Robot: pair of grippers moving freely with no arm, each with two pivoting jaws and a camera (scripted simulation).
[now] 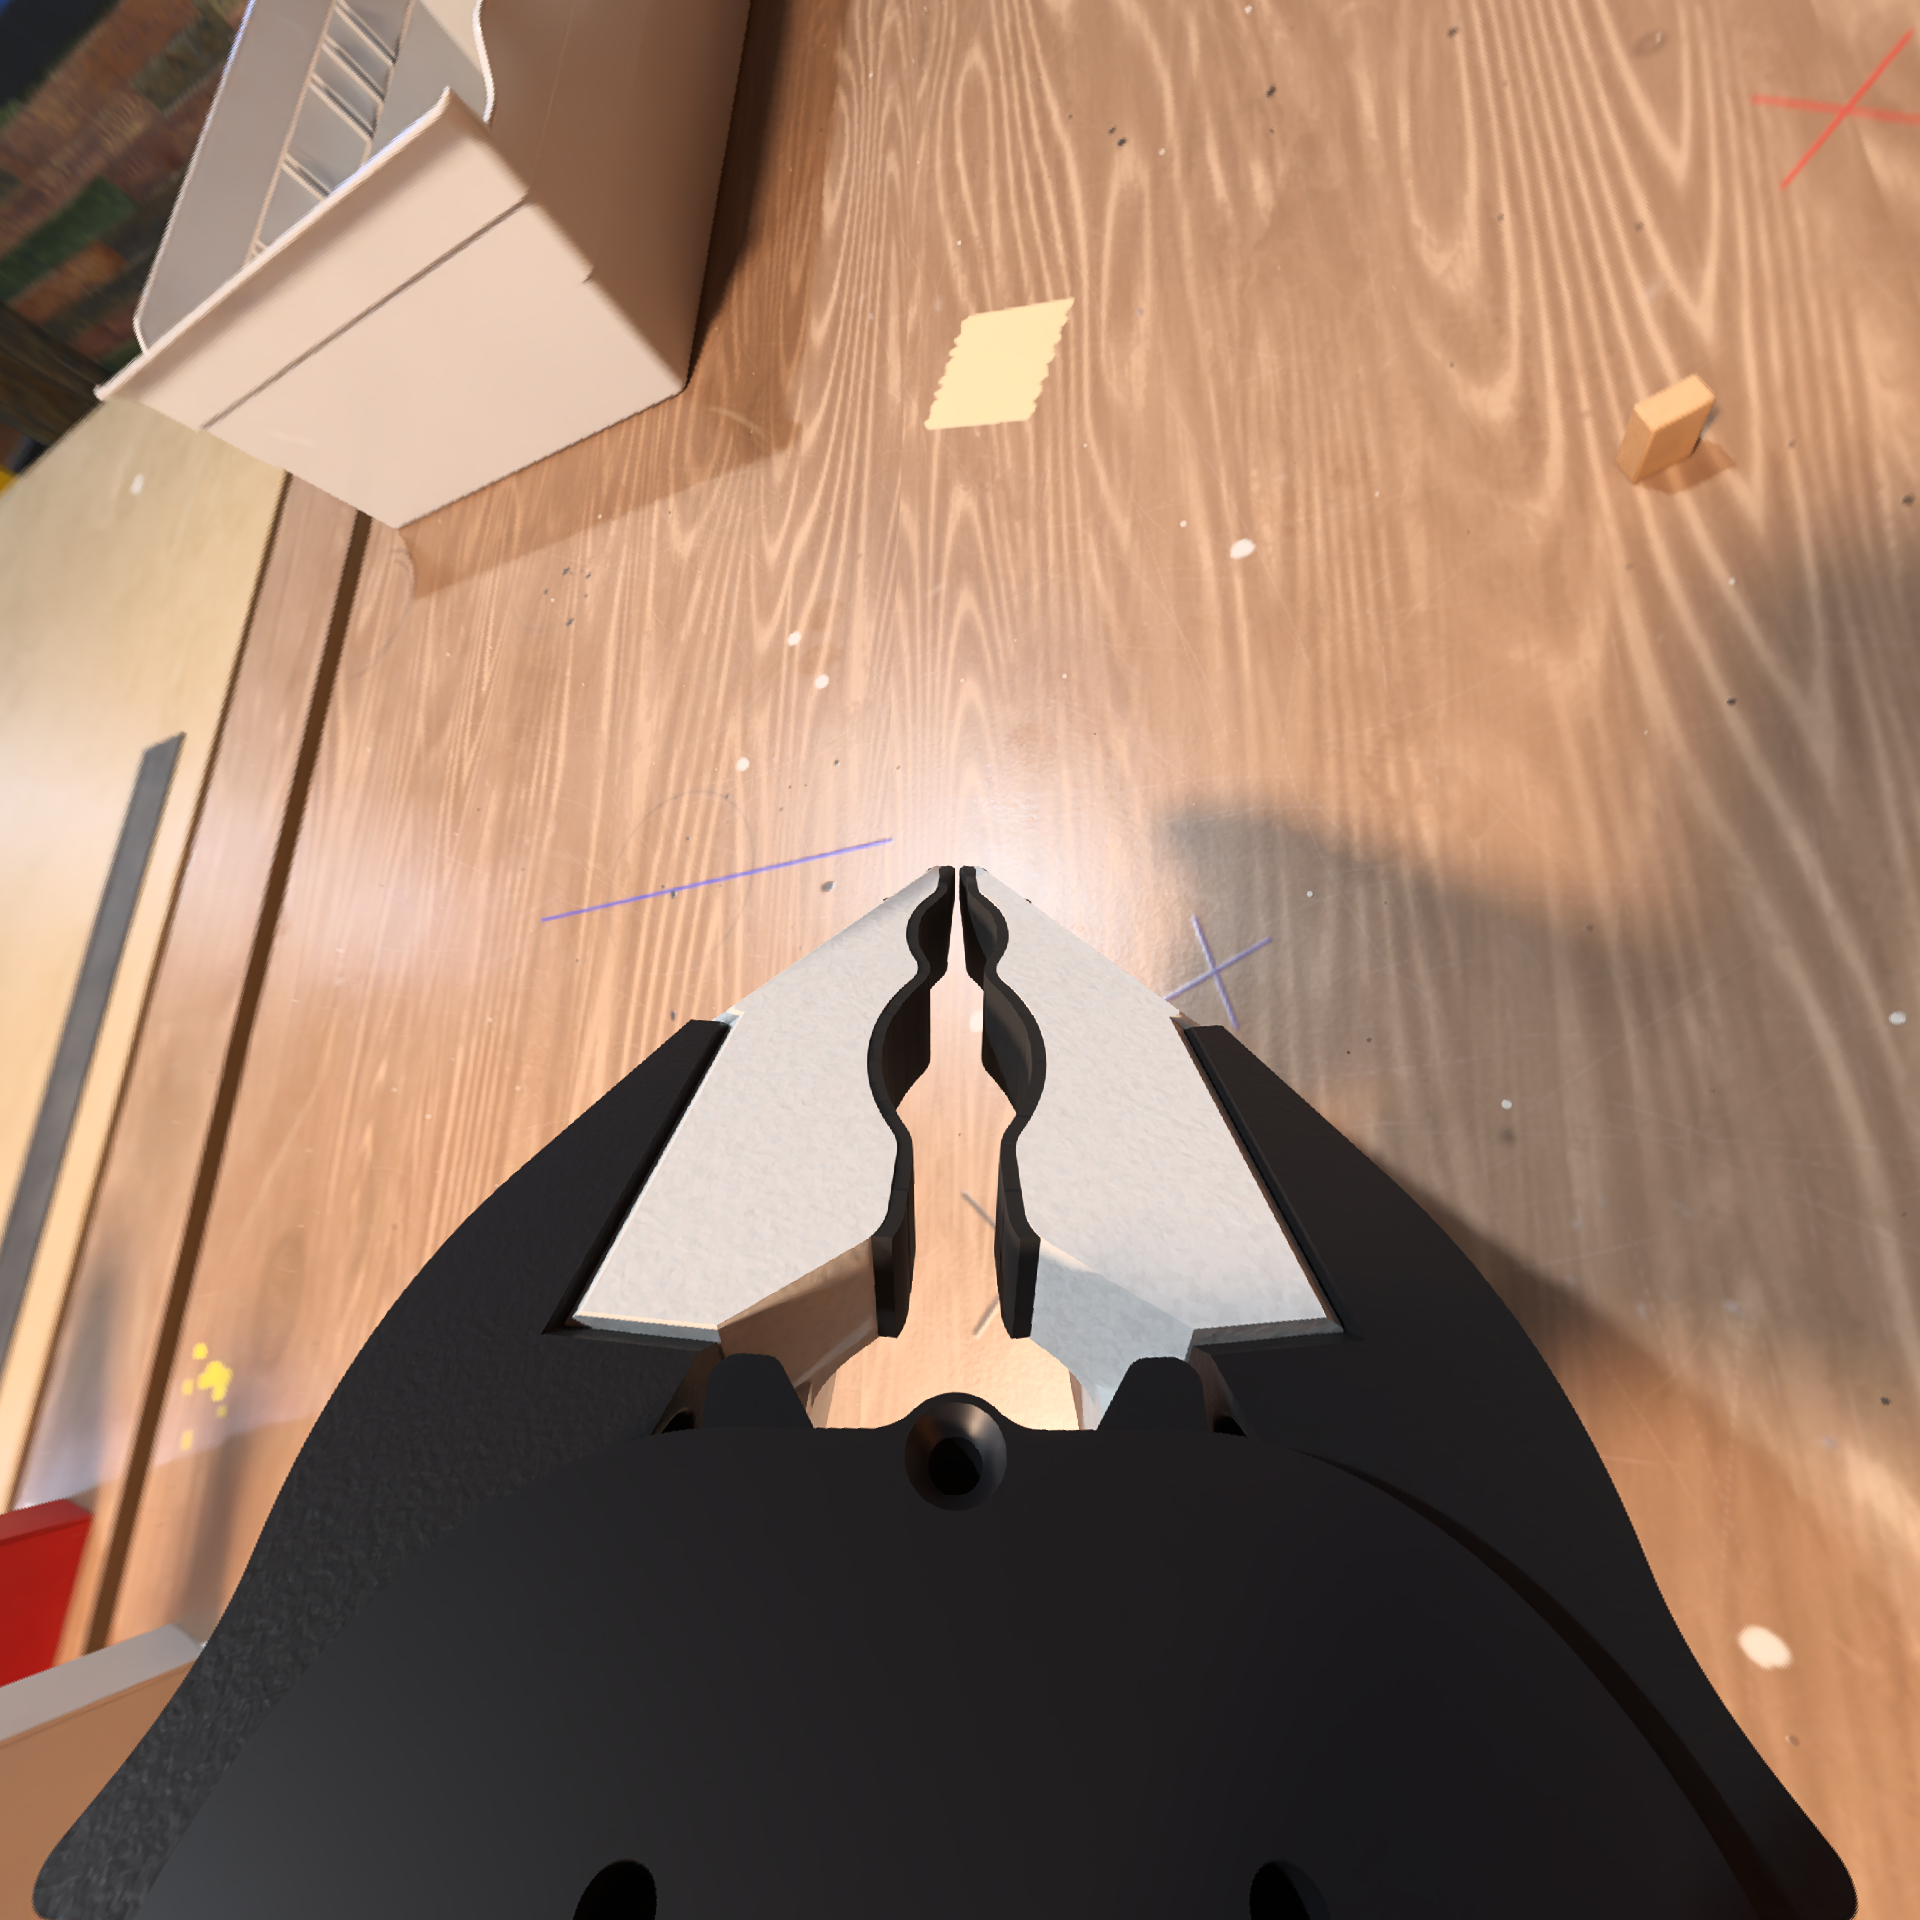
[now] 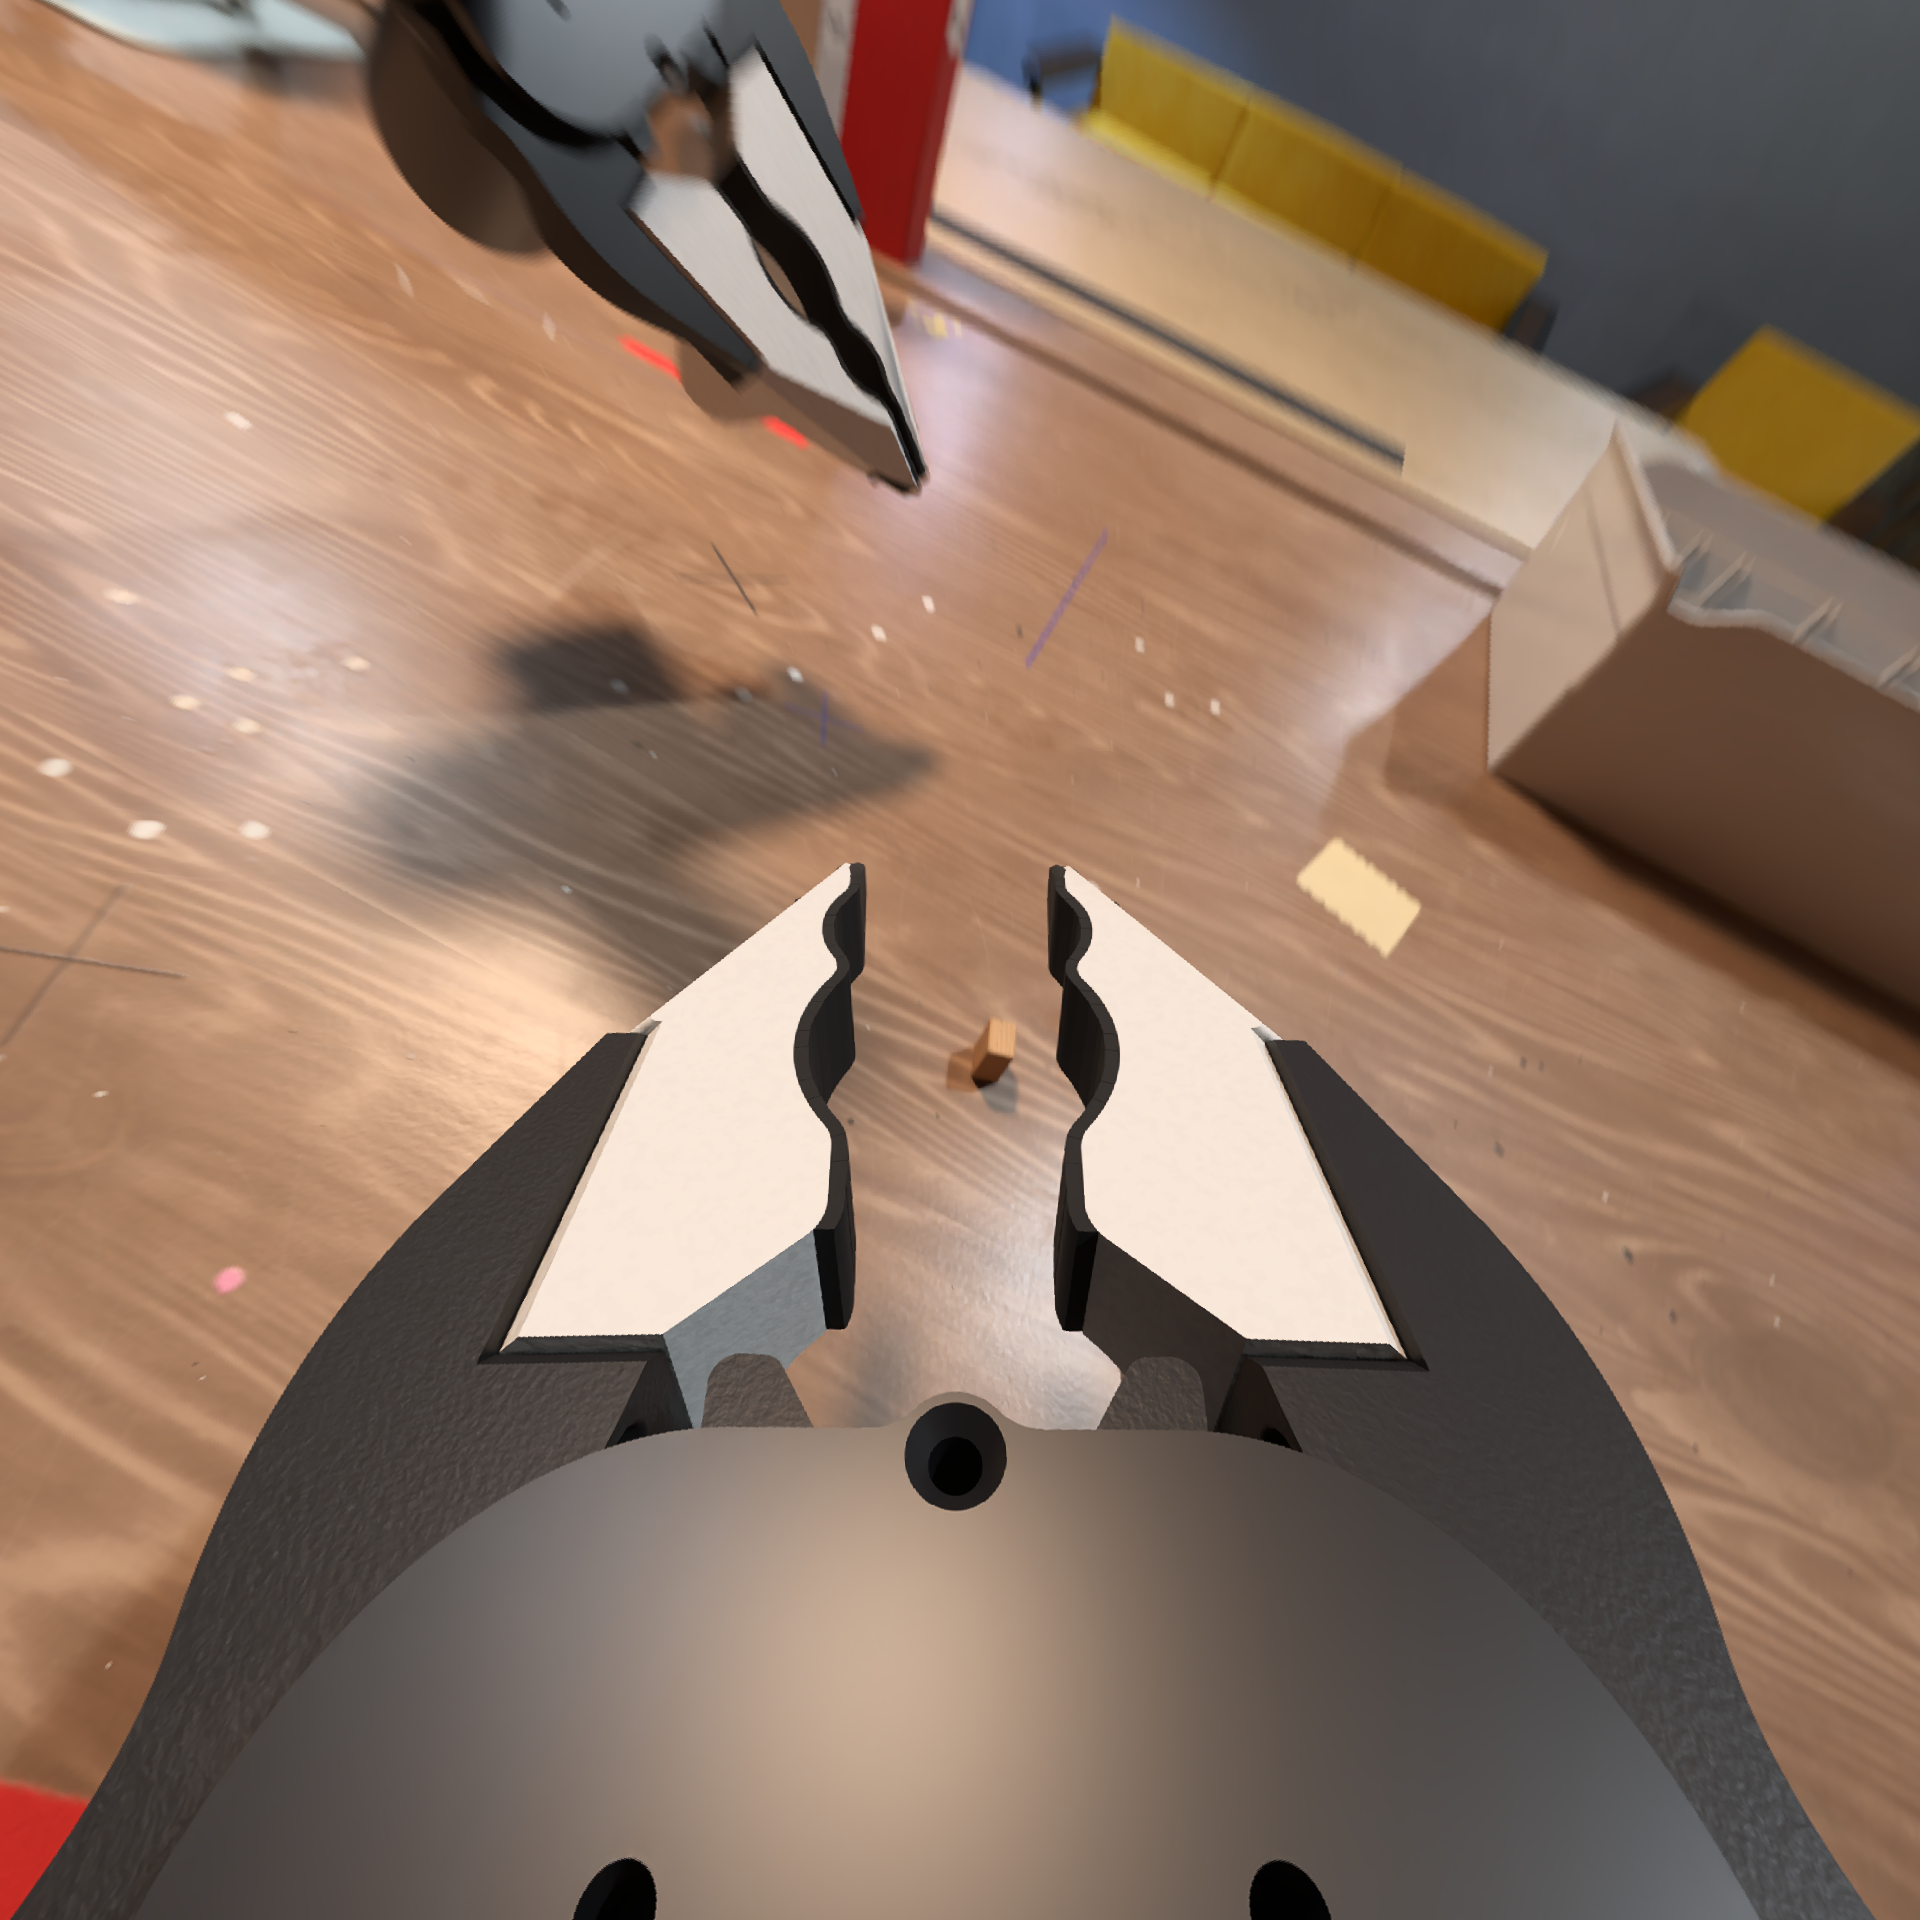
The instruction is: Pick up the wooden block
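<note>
Lining up the spread right gripper point(image 2: 954, 883) over the small wooden block point(image 2: 995, 1049) on the table point(image 2: 312, 1143), probably light, rigid, best pinched across flat sides; left gripper point(image 1: 954, 873) closed, empty.

The surface point(image 1: 1351, 727) is glossy, grained wood speckled with paint. The wooden block point(image 2: 994, 1049) looks matt and pale. The bin point(image 1: 436, 343) is smooth beige plastic. The right gripper point(image 2: 954, 883) has textured black plastic and matt white jaws.

Tan wooden block point(image 2: 994, 1049), wavy-grained brown table point(image 1: 1351, 260), pale yellow patch point(image 1: 1000, 364), beige bin point(image 1: 436, 343)
</note>
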